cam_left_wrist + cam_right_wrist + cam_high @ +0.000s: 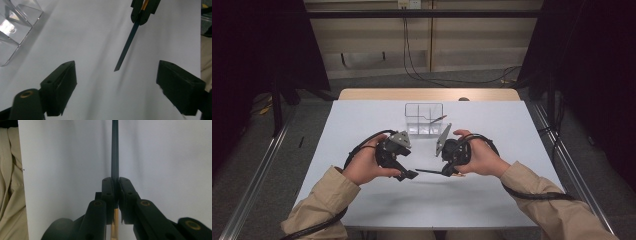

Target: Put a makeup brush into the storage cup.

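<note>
Right gripper (115,195) jaws clamp dark stick (115,150) mid-length.

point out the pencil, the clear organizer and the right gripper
pencil (126,47): left gripper view, dark shaft.
clear organizer (424,104): high view, back rim.
right gripper (115,185): right gripper view, between fingertips.

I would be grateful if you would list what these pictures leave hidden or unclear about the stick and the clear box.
- Stick: in the right gripper view its far end is cut off by the top edge; the right gripper, shut on it, covers its middle.
- Clear box: cut off by the left gripper view's edge.
- Thin item in the box: too small in the high view.
</note>
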Demonstrator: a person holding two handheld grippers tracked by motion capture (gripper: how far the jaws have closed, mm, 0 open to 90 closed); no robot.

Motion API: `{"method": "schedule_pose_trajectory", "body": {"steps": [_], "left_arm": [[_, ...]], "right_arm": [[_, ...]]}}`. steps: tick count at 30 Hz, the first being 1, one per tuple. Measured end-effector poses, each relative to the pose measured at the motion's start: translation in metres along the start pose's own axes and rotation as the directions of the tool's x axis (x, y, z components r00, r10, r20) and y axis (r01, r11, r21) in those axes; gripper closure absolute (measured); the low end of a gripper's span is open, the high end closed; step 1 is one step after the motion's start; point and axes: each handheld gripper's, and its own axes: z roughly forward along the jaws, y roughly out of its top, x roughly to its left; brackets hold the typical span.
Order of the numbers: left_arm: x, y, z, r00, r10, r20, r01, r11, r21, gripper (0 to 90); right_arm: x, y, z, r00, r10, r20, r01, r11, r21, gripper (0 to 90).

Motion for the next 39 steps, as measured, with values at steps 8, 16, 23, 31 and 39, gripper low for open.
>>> {"method": "schedule_pose_trajectory", "body": {"steps": [8, 16, 23, 31, 39], "left_arm": [[-0.001, 0.010, 0.007, 0.9986, 0.051, -0.011, -0.050, 0.9941, 0.097, 29.8], [0.000, 0.012, 0.012, 0.9961, 0.087, -0.015, -0.084, 0.9874, 0.134, 43.9], [0.000, 0.016, 0.016, 0.9925, 0.121, 0.017, -0.122, 0.9795, 0.160, 56.1], [-0.001, 0.019, 0.020, 0.9902, 0.135, 0.038, -0.139, 0.9754, 0.171, 64.7], [-0.003, 0.020, 0.026, 0.9844, 0.163, 0.068, -0.173, 0.9666, 0.190, 73.1]], "right_arm": [[0.001, 0.003, -0.002, 0.9999, -0.009, 0.008, 0.009, 1.000, -0.013, 83.8], [0.002, 0.004, -0.004, 1.0000, -0.009, -0.002, 0.009, 1.000, -0.026, 83.7], [0.002, 0.005, -0.003, 0.9998, -0.020, -0.006, 0.020, 1.000, -0.024, 83.7], [0.001, 0.007, -0.005, 0.9992, -0.041, -0.001, 0.041, 0.999, -0.030, 83.7], [0.002, 0.007, -0.003, 0.9991, -0.043, -0.003, 0.043, 0.999, -0.030, 83.7]]}}
